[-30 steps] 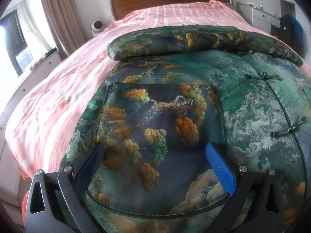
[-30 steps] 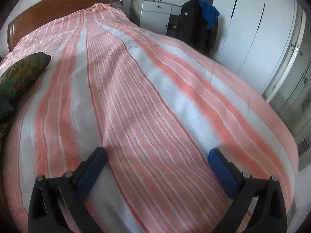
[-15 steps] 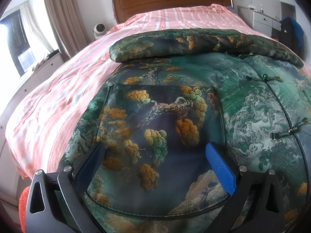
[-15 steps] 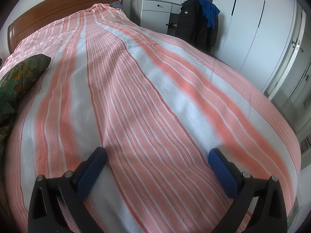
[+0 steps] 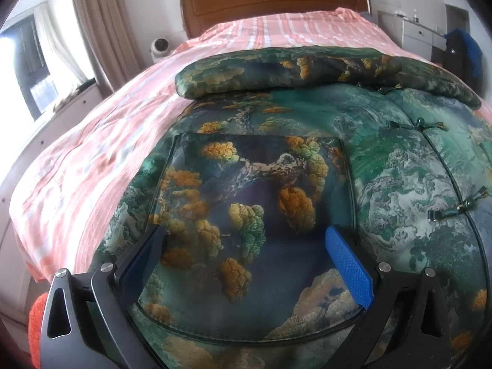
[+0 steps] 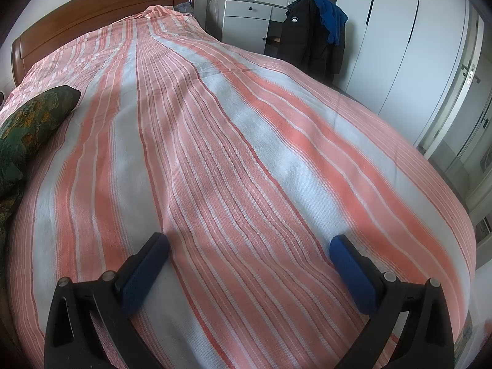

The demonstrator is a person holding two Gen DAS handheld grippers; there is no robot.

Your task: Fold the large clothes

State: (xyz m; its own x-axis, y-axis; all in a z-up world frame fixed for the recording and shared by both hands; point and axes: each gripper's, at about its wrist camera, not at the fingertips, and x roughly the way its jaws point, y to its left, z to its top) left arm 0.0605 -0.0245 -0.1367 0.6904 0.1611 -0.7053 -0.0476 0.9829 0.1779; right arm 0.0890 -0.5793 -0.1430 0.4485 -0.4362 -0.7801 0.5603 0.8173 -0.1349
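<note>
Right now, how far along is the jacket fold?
Done: one sleeve already lies folded across the green printed jacket on the striped bedspread. In hand: nothing; the left gripper hangs open over the jacket's pocket, the right gripper open over bare bedspread. Left: the body folds, since the jacket is otherwise spread flat.

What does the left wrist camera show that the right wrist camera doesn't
Only the left wrist view shows the green printed jacket's front with its patch pocket and knot buttons, plus the curtain. Only the right wrist view shows the white wardrobe and a dark coat hanging beside it. Both show the striped bedspread, the wooden headboard, and an open gripper: left, right.
</note>
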